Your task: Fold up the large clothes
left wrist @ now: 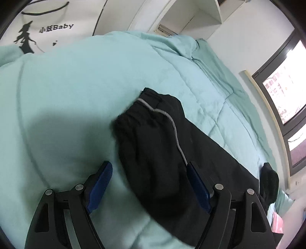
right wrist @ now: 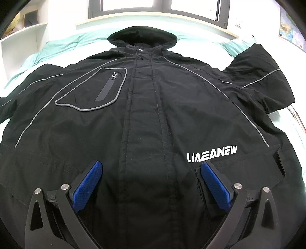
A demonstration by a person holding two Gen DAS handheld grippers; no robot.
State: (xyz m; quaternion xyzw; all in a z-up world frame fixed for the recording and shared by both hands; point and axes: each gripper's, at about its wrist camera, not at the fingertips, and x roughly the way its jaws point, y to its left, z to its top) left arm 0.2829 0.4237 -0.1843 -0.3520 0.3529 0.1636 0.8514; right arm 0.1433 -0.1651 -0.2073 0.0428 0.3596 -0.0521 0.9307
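Mint quilt (left wrist: pixel 76 95) carries black jacket (right wrist: pixel 153 115) spread front-up, hood toward window (right wrist: pixel 153 5); left gripper (left wrist: pixel 149 172) and right gripper (right wrist: pixel 153 172) gape wide, holding nothing.

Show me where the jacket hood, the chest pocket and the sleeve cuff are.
hood (right wrist: pixel 142 37): right wrist view, top of the hood.
chest pocket (right wrist: pixel 91 90): right wrist view, pocket middle.
sleeve cuff (left wrist: pixel 137 113): left wrist view, gathered cuff end.
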